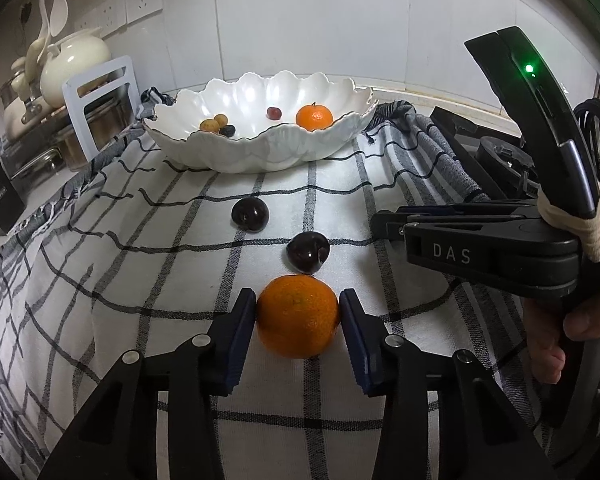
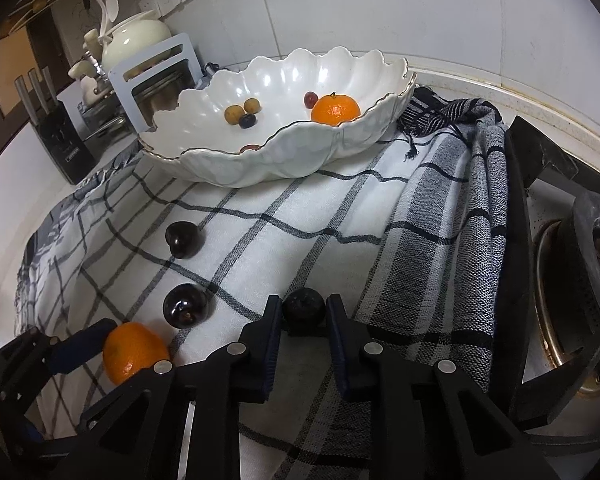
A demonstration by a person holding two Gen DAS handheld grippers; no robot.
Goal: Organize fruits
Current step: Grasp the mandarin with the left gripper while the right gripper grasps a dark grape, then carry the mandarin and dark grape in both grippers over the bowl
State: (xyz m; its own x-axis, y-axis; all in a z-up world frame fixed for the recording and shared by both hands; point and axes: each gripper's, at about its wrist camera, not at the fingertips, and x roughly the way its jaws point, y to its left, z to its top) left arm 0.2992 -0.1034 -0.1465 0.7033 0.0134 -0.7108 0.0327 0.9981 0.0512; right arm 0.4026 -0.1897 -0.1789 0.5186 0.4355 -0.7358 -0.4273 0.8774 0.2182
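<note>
Left wrist view, near: left gripper (image 1: 298,312) low centre, blue pads on either side of a mandarin (image 1: 297,316) on the checked cloth (image 1: 100,320); left pad touches the peel, right pad shows a thin gap, so I cannot tell whether the jaws are pinching it yet. Just beyond, two dark cherries: one (image 1: 308,257) touching the mandarin's far edge, the other (image 1: 250,215) further up and left.

Right wrist view, near: right gripper (image 2: 303,316) bottom centre, jaws spread narrowly around a third dark fruit (image 2: 303,310), matte and wrinkled, kind unclear; contact cannot be judged. Seen from the left camera, the right gripper lies at mid right, fingers together edge-on.

Count on cloth: one mandarin, two cherries, one dark fruit.

Far: white scalloped bowl (image 1: 260,152) at upper centre on the cloth. Inside: one mandarin (image 1: 314,117), one red grape (image 1: 274,112), two yellow-brown small fruits (image 1: 209,124), one dark blue grape (image 1: 227,131); a reddish piece peeks over the near rim in the right view.

Far upper left: cream teapot (image 1: 76,60), knife block (image 2: 66,148). Right edge: gas burner (image 2: 572,280).
</note>
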